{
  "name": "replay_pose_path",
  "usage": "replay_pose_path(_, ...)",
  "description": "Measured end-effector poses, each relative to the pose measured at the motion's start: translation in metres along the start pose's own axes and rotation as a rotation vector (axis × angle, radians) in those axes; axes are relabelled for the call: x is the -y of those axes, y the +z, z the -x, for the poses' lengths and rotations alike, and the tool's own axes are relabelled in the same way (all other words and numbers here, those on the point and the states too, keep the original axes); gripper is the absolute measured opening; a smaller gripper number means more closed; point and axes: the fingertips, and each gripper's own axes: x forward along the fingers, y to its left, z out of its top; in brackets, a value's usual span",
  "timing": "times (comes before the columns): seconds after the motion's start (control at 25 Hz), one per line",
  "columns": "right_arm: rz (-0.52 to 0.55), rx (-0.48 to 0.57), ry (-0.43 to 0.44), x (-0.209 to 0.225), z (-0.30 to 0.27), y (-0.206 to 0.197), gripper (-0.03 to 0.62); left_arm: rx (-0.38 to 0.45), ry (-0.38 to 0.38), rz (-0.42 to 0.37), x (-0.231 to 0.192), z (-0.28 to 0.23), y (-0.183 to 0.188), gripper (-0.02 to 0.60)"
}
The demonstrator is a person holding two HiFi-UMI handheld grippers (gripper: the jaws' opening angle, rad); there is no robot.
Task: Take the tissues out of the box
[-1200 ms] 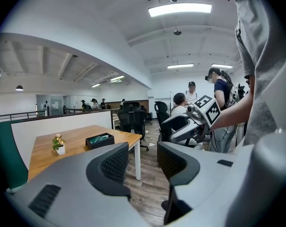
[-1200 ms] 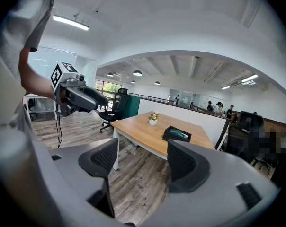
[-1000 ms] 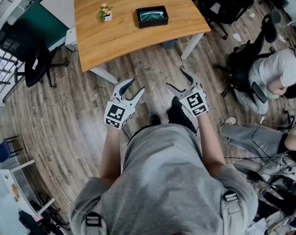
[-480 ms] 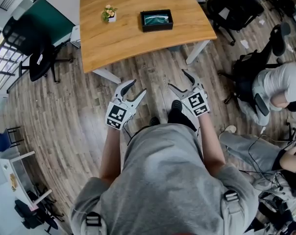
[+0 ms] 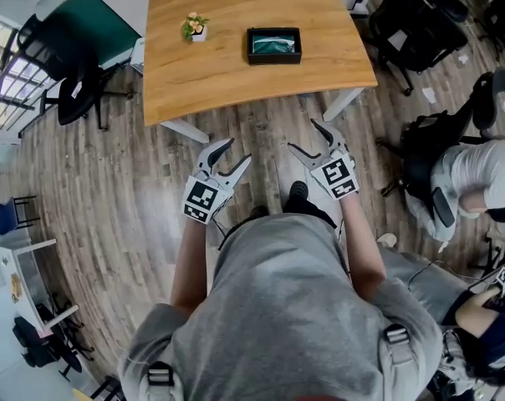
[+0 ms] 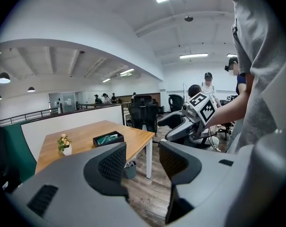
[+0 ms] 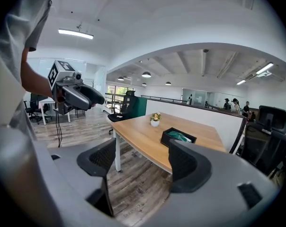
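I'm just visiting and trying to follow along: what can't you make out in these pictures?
Box: too small in every view; its teal filling shows no separate tissues.
Table: far edge cut off by the head view's top.
Floor under the person: hidden by their torso, head view.
Potted flowers: too small for detail.

Left hand-held gripper [image 6: 143, 161] — jaws opening, empty (box [image 6: 108, 138] beyond).
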Motion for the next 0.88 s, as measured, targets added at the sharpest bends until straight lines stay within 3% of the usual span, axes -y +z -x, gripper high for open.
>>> replay_pose_path(0.56,0.001,-0.007,0.089,0.062,0.001,-0.029,0.351,-0.027,0.098,0.028,0.008,-0.061,0.01,0.221)
replay_pose_path(0.88,-0.002,-0.002,0.094,0.09,0.004,-0.035,0.35,-0.027,0.095,0.035,0.016,-0.088,0.013,0.221)
